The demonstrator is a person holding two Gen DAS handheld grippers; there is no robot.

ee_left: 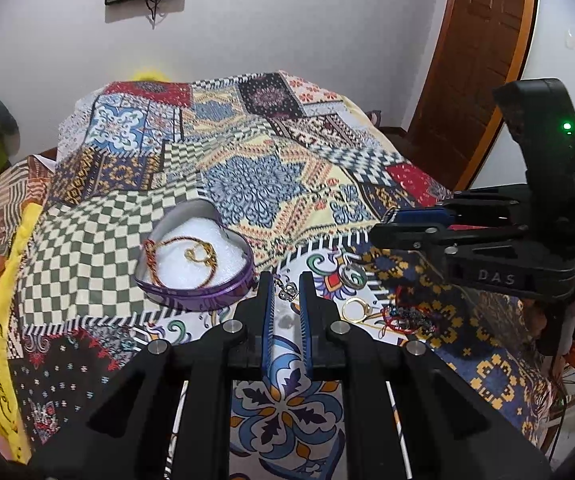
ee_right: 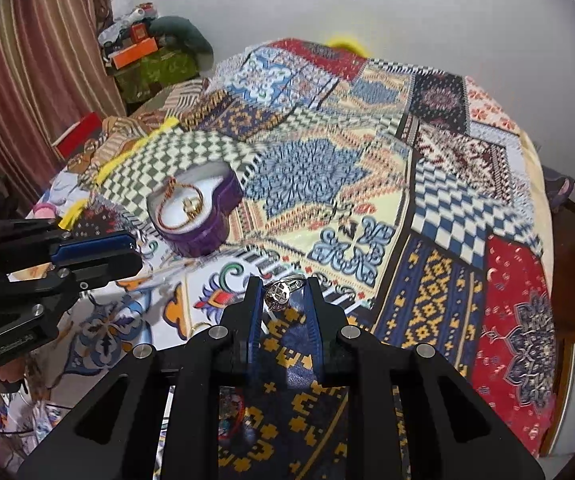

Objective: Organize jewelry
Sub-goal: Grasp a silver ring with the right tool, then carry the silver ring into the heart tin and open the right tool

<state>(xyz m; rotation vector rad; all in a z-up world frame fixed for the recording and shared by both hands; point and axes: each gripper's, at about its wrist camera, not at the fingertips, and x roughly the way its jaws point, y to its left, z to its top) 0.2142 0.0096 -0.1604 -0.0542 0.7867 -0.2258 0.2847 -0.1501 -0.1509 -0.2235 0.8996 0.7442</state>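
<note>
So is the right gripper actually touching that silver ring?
Touching. The right wrist view shows the silver ring pinched between the right gripper fingers, lifted clear of the patterned bedspread.

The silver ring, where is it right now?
In the right wrist view, the silver ring sits between the right gripper fingertips above the patchwork bedspread, right of the purple box.

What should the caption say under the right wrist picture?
Right claw carries a silver ring toward the purple heart box.
</note>
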